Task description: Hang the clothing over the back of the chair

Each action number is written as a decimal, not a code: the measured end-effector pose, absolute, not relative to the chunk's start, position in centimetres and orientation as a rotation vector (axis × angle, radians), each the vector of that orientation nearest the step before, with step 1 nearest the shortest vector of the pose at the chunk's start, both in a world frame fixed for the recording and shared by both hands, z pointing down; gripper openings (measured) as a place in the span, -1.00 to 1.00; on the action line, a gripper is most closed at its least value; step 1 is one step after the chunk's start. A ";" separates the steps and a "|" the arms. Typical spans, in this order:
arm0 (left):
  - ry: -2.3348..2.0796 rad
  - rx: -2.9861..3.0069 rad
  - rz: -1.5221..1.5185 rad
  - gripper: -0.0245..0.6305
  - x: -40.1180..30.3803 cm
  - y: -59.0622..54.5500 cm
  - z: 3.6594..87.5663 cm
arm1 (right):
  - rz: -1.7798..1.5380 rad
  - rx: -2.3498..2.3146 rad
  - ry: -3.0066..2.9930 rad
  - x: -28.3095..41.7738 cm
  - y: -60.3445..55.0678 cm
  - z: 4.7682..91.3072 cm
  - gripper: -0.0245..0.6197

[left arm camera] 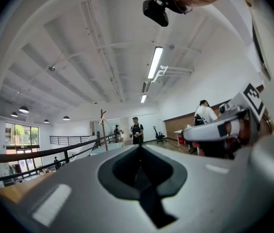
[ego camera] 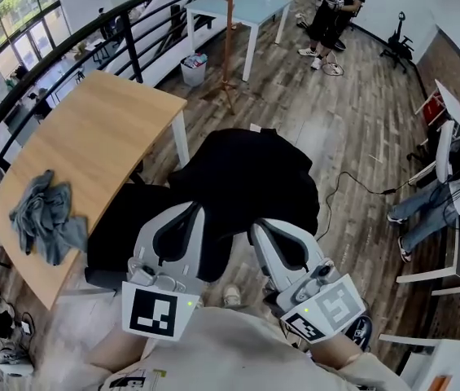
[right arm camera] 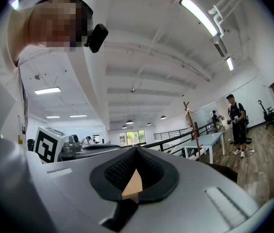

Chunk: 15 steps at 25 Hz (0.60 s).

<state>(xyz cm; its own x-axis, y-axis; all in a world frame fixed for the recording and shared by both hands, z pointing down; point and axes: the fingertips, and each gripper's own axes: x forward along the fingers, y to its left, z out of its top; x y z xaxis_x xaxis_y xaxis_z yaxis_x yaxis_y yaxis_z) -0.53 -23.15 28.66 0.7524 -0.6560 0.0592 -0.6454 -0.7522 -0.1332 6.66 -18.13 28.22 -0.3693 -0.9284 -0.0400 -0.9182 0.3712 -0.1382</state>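
Observation:
A black garment [ego camera: 246,177] lies spread over a black chair [ego camera: 103,247] just in front of me, covering most of it. My left gripper [ego camera: 195,210] and right gripper [ego camera: 260,226] point level over the garment's near edge, side by side. The left gripper [left arm camera: 140,147] has its jaws together, and only darkness shows in the gap behind the tips. On the right gripper [right arm camera: 137,149] the jaws also meet, and light wood shows through the gap. No cloth shows between either pair. A dark edge of the garment [right arm camera: 224,171] is at the lower right in the right gripper view.
A curved wooden table [ego camera: 91,137] stands to the left with a crumpled grey cloth [ego camera: 48,214] on it. Behind it runs a black railing [ego camera: 132,47]. Farther off are a white table [ego camera: 238,6], a wooden coat stand [ego camera: 228,39], a standing person [ego camera: 335,10], and a seated person [ego camera: 433,206].

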 end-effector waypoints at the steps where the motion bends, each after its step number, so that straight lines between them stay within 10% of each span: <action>1: 1.065 -2.845 -0.157 -0.92 -0.6 -23.1 28.8 | -0.132 -1.705 2.517 6.6 -18.1 28.5 -0.92; 15: 1.082 -2.835 -0.225 -0.92 -1.2 -22.7 29.2 | -0.156 -1.642 2.578 5.3 -18.4 29.7 -0.92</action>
<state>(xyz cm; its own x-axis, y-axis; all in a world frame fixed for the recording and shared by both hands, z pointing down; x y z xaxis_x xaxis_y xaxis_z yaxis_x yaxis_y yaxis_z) -1.21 -22.68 29.24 0.7370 -0.6680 0.1024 -0.6535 -0.7431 -0.1443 5.28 -18.42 29.70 -0.4219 -0.9065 -0.0138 -0.8982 0.4200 -0.1296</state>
